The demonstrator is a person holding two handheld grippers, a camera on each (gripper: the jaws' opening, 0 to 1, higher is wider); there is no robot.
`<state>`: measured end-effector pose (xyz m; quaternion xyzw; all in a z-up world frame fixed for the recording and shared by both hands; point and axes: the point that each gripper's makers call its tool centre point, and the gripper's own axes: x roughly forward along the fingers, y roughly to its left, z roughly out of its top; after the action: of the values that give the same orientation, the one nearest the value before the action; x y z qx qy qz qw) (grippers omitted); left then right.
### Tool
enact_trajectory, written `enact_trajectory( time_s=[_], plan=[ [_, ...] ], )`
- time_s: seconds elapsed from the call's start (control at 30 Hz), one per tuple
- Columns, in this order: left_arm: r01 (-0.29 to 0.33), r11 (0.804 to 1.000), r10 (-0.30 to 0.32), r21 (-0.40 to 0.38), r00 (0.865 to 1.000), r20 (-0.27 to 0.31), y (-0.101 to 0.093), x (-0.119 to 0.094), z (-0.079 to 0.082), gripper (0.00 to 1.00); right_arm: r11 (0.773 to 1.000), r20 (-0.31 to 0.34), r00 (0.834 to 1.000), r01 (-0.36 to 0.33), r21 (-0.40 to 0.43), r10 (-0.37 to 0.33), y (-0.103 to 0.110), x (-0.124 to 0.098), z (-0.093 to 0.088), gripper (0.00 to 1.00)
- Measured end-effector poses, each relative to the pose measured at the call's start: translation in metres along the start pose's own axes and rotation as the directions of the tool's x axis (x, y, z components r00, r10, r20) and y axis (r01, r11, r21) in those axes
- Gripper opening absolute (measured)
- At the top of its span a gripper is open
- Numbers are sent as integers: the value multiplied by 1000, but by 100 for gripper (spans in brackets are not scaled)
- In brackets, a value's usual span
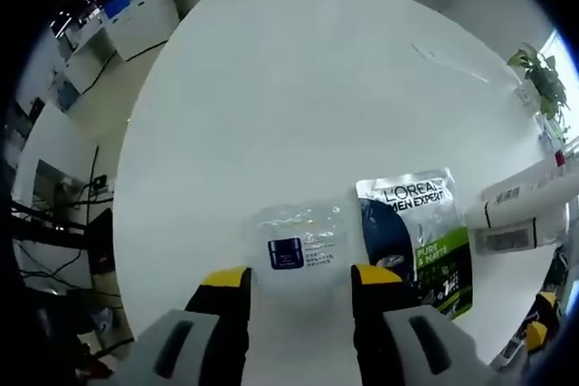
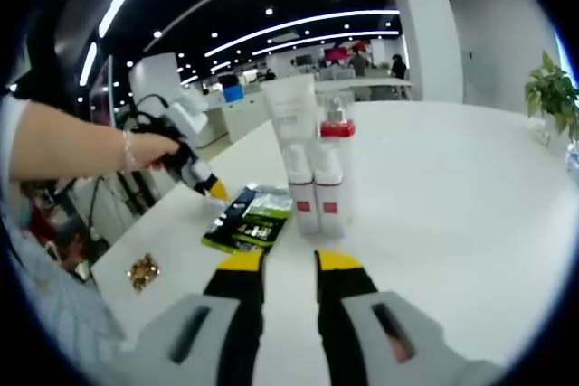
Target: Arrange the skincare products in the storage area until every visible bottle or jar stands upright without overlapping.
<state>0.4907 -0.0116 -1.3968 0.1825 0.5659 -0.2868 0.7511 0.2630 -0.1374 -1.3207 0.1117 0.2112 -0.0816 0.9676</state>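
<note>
Left gripper [image 1: 300, 279] fingers spread, released, clear sachet [image 1: 298, 243] just ahead between them. Right gripper [image 2: 289, 264] fingers released, tubes [image 2: 308, 155] upright ahead on table [image 2: 434, 187].

Left gripper view looks steeply down, close; right gripper view sits low, perhaps farther — both share the green sachet [image 1: 421, 237] [image 2: 251, 217].

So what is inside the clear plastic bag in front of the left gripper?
Through the clear plastic bag, a dark blue label or small item and some lines of printed text can be seen. Glare blurs the rest, so the contents cannot be identified. The bag lies flat on the white table, beside the L'Oreal sachet.
</note>
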Motion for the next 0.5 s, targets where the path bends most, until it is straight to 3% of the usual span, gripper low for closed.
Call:
enact_trajectory(
  time_s=[0.17,0.27,0.5],
  plan=[
    [31,999,-30,-9,996,85,3,-17,13,49,999,11,999,-46,-1,46,11,11,5,21],
    [41,998,-47,40,986,161,5,-30,16,50,995,29,995,-96,-18,97,24,17,13,26],
    [32,996,-51,79,964,259,19,-46,-5,57,987,32,988,-151,-47,153,40,31,25,28]
  ],
)
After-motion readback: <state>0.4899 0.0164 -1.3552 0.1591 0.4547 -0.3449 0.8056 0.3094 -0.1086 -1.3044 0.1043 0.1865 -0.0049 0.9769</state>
